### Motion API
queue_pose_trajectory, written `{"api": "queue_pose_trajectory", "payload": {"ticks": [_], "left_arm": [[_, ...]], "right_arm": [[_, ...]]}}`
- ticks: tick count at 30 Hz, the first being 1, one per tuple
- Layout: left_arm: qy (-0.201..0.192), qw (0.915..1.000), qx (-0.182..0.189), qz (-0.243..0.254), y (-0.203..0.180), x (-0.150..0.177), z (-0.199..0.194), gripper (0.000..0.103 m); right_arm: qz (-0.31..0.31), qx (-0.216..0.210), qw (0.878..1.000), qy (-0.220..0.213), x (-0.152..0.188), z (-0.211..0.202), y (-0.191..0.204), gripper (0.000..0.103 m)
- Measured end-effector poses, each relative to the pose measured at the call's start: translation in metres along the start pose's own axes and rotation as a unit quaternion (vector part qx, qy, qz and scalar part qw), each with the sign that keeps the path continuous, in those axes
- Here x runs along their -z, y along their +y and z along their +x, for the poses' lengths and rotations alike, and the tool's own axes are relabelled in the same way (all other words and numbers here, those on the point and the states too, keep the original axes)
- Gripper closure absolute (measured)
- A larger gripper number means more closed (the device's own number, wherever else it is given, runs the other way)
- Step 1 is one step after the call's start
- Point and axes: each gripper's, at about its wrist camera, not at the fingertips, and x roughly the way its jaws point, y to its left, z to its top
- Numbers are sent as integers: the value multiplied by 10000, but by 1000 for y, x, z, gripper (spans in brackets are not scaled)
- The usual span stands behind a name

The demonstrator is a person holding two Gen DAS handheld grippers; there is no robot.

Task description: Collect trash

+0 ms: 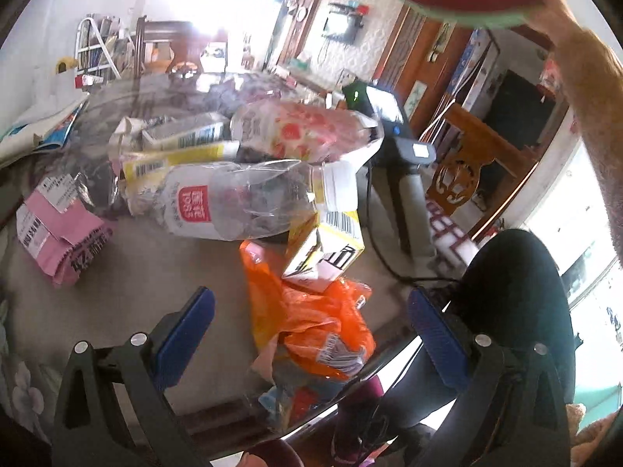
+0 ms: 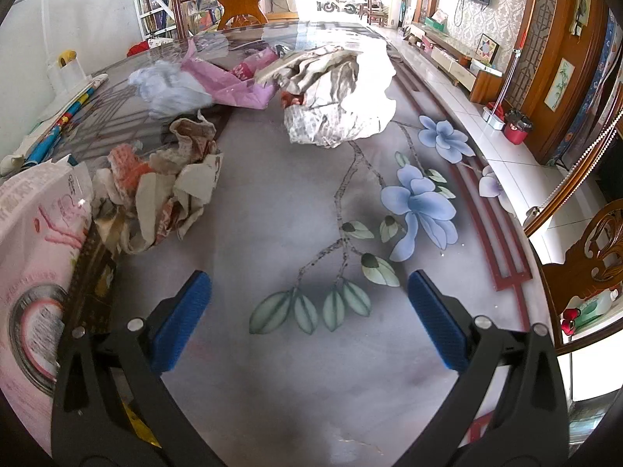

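Both tongs gape wide and empty over a desk strewn with trash.

Left view: left tongs (image 1: pixel 311 327) hang at the bottom of the frame above an orange bag (image 1: pixel 311 323) at the desk (image 1: pixel 148 272) edge; beyond it a yellow carton (image 1: pixel 331 245), then a clear bottle (image 1: pixel 249 202), a pink packet (image 1: pixel 58 233) at left. Right view: right tongs (image 2: pixel 309 321) at bottom over bare painted glass; crumpled paper (image 2: pixel 163 190) left of centre, a bigger wad (image 2: pixel 335 97) farther up.
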Motion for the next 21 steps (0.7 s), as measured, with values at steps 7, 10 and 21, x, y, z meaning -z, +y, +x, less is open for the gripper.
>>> {"api": "queue_pose_trajectory", "payload": {"ticks": [7, 10, 21], "left_arm": [[516, 9977, -209, 385, -14, 7, 21, 8], [614, 9961, -375, 512, -18, 7, 29, 8], [693, 9942, -788, 252, -6, 1, 45, 8]], "right_arm": [[0, 1, 10000, 1, 0, 0, 0, 4], [-1, 1, 10000, 1, 0, 0, 0, 4], [0, 2, 10000, 1, 0, 0, 0, 4]]}}
